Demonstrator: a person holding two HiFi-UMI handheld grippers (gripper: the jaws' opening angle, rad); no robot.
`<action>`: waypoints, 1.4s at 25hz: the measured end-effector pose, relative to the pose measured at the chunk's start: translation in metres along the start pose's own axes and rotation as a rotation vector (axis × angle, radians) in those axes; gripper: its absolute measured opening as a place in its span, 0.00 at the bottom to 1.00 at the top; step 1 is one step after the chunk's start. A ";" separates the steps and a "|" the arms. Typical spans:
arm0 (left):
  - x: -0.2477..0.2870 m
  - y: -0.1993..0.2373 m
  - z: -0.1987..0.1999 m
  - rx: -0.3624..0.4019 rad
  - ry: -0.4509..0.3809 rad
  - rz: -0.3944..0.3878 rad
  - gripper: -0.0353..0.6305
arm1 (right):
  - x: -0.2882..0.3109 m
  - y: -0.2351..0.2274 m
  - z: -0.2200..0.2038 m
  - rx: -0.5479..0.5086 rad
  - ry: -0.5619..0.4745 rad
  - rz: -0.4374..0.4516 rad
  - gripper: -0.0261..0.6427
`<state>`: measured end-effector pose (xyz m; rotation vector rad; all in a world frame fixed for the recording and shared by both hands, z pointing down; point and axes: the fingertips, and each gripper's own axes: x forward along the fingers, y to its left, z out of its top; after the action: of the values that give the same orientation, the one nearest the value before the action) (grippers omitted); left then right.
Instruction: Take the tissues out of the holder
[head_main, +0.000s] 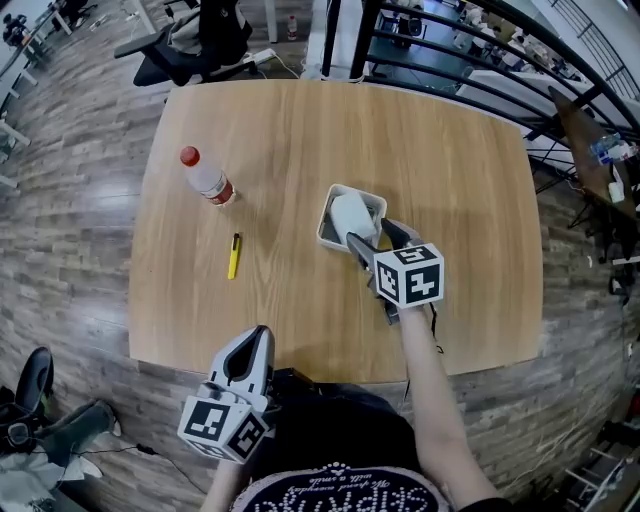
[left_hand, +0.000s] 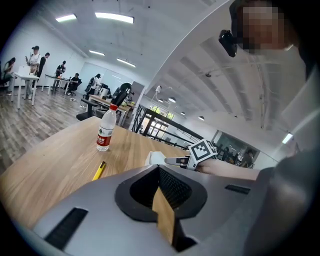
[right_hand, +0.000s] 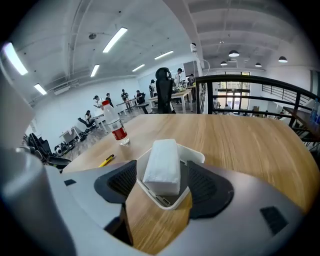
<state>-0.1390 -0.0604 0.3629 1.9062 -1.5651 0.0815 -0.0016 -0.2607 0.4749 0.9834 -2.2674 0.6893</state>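
A white tissue pack (head_main: 350, 213) stands tilted in a white holder (head_main: 335, 190) at the middle of the wooden table (head_main: 450, 170). My right gripper (head_main: 372, 232) is at the holder's near right side. In the right gripper view its jaws (right_hand: 162, 174) are open, one on each side of the holder's near end (right_hand: 192, 152), with the tissue pack (right_hand: 162, 165) between them and not pressed. My left gripper (head_main: 260, 335) hovers at the table's front edge, far from the holder. Its jaws (left_hand: 160, 172) are shut with nothing in them.
A water bottle with a red cap (head_main: 207, 178) stands at the table's left. A yellow pen (head_main: 234, 256) lies just in front of it. Office chairs stand beyond the far edge, and a black railing (head_main: 480, 60) runs along the back right.
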 end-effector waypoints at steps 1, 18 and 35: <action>0.000 0.001 0.000 -0.002 -0.001 0.004 0.06 | 0.004 -0.001 -0.001 0.011 0.016 0.003 0.49; -0.004 0.003 0.000 -0.023 -0.028 0.055 0.06 | 0.039 0.002 -0.016 0.082 0.188 0.052 0.49; -0.006 0.005 -0.001 -0.038 -0.034 0.082 0.06 | 0.056 -0.004 -0.018 -0.081 0.184 -0.012 0.49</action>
<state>-0.1451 -0.0552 0.3633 1.8228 -1.6564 0.0543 -0.0249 -0.2782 0.5261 0.8578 -2.1106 0.6497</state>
